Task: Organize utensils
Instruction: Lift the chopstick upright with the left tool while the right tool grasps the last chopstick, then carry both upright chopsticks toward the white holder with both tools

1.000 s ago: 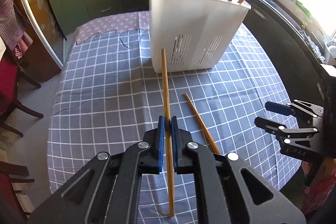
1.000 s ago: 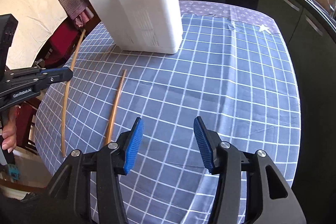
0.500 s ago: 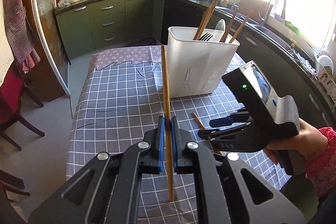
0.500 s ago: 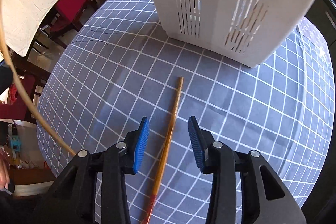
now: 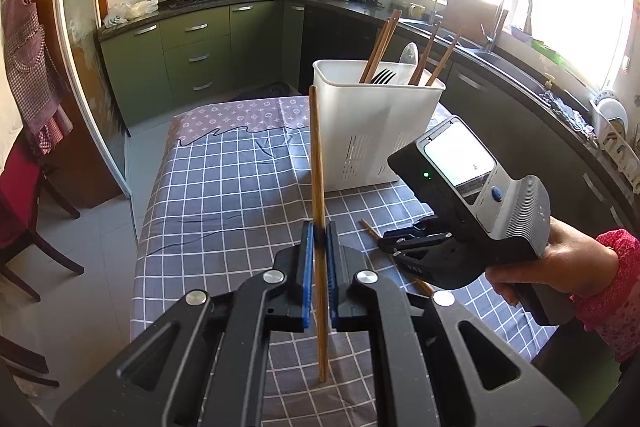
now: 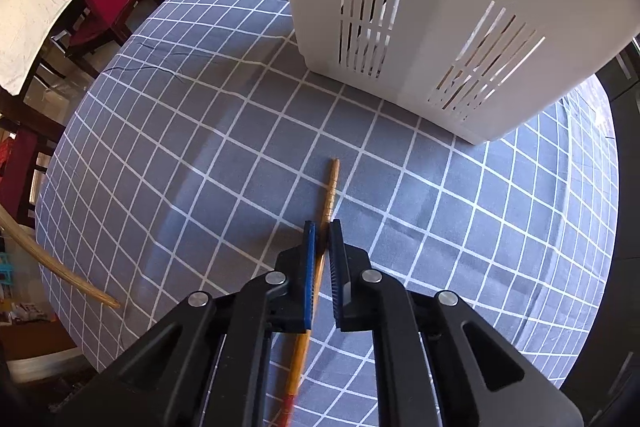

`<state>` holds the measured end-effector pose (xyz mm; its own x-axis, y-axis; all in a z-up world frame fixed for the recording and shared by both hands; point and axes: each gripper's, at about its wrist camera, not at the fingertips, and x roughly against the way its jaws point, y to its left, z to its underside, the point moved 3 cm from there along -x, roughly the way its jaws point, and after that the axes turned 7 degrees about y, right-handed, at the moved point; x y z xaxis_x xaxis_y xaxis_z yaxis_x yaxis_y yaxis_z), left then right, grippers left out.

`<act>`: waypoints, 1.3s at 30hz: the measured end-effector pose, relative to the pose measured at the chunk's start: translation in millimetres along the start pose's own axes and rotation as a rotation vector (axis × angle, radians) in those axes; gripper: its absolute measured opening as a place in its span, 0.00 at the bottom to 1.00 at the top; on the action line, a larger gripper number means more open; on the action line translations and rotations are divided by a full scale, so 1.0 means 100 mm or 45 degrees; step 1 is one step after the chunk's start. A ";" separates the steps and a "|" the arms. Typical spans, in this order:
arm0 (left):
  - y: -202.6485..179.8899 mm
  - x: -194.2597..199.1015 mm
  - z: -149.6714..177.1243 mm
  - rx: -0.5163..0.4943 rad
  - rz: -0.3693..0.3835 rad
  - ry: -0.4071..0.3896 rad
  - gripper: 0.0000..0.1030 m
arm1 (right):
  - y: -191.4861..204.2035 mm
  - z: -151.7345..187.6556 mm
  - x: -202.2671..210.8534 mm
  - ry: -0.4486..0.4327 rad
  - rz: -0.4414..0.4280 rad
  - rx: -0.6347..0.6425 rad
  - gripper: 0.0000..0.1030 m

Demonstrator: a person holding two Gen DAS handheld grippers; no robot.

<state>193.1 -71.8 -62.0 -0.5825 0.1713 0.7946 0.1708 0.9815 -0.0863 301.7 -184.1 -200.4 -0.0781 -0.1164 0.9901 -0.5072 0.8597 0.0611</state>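
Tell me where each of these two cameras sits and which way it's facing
Left wrist: sits on the left claw, looking across the checked tablecloth toward the white utensil holder and kitchen; shows its claw shut on a chopstick, plus the right hand.
Right wrist: sits on the right claw, aimed steeply down at the cloth; shows its claw shut on the second chopstick.
Shared: the holder, the cloth, both chopsticks.
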 end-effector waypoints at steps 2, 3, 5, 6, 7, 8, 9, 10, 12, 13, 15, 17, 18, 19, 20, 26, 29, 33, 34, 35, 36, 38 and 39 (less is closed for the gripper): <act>0.00 0.00 0.00 -0.002 -0.004 0.000 0.06 | -0.01 0.02 0.06 -0.029 -0.029 -0.009 0.06; 0.00 0.01 0.01 -0.002 -0.005 0.001 0.06 | -0.04 0.06 0.12 -0.051 -0.040 -0.017 0.06; 0.00 0.01 0.01 -0.007 -0.007 0.004 0.06 | -0.09 0.17 0.31 -0.114 -0.061 -0.025 0.06; -0.01 0.02 0.01 -0.008 -0.008 0.004 0.06 | -0.11 0.20 0.40 -0.149 -0.068 -0.029 0.06; 0.00 0.02 0.01 -0.007 -0.008 0.005 0.06 | -0.13 0.25 0.52 -0.192 -0.079 -0.034 0.06; 0.00 0.02 0.01 -0.007 -0.007 0.005 0.06 | -0.15 0.30 0.64 -0.234 -0.090 -0.041 0.06; 0.00 0.03 0.01 -0.007 -0.006 0.004 0.06 | -0.18 0.36 0.77 -0.282 -0.102 -0.051 0.06; 0.01 0.03 0.01 -0.007 -0.006 0.002 0.06 | -0.20 0.43 0.91 -0.335 -0.108 -0.058 0.06; 0.01 0.04 0.02 -0.006 -0.007 -0.001 0.06 | -0.26 0.61 1.17 -0.434 -0.098 -0.069 0.06; 0.01 0.05 0.03 -0.009 -0.008 -0.003 0.06 | -0.27 0.69 1.27 -0.476 -0.092 -0.075 0.06; 0.01 0.06 0.04 -0.013 -0.011 -0.008 0.06 | -0.30 0.87 1.47 -0.565 -0.079 -0.090 0.06; 0.00 0.08 0.06 -0.024 -0.014 -0.016 0.06 | -0.36 1.06 1.65 -0.656 -0.070 -0.109 0.06; -0.01 0.10 0.07 -0.029 -0.017 -0.021 0.06 | -0.37 1.16 1.72 -0.691 -0.066 -0.124 0.06; -0.02 0.11 0.07 -0.034 -0.018 -0.026 0.06 | -0.40 1.27 1.77 -0.721 -0.063 -0.139 0.06; -0.03 0.12 0.08 -0.037 -0.019 -0.031 0.06 | -0.43 1.35 1.80 -0.749 -0.060 -0.154 0.06; -0.08 0.20 0.15 -0.060 -0.016 -0.059 0.06 | -0.50 1.78 1.88 -0.823 -0.050 -0.207 0.06; -0.10 0.22 0.16 -0.066 -0.009 -0.062 0.06 | -0.49 1.86 1.88 -0.848 -0.057 -0.217 0.06; -0.12 0.22 0.15 -0.064 -0.002 -0.057 0.06 | -0.47 1.91 1.91 -0.875 -0.061 -0.220 0.06; -0.12 0.22 0.15 -0.063 0.000 -0.055 0.06 | -0.47 1.91 1.91 -0.877 -0.063 -0.221 0.06; -0.11 0.22 0.15 -0.063 0.002 -0.053 0.06 | -0.47 1.91 1.90 -0.880 -0.065 -0.222 0.06; -0.11 0.22 0.14 -0.065 0.004 -0.052 0.06 | -0.47 1.91 1.90 -0.882 -0.066 -0.222 0.06; -0.12 0.21 0.14 -0.069 0.004 -0.051 0.06 | -0.48 1.88 1.87 -0.878 -0.072 -0.218 0.06; -0.12 0.21 0.13 -0.070 0.006 -0.050 0.06 | -0.48 1.88 1.86 -0.878 -0.077 -0.218 0.06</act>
<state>168.2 -78.6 -52.2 -0.6119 0.1801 0.7701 0.2163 0.9747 -0.0561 150.2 -340.0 -42.5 -0.6079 -0.4058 0.6824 -0.3902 0.9012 0.1883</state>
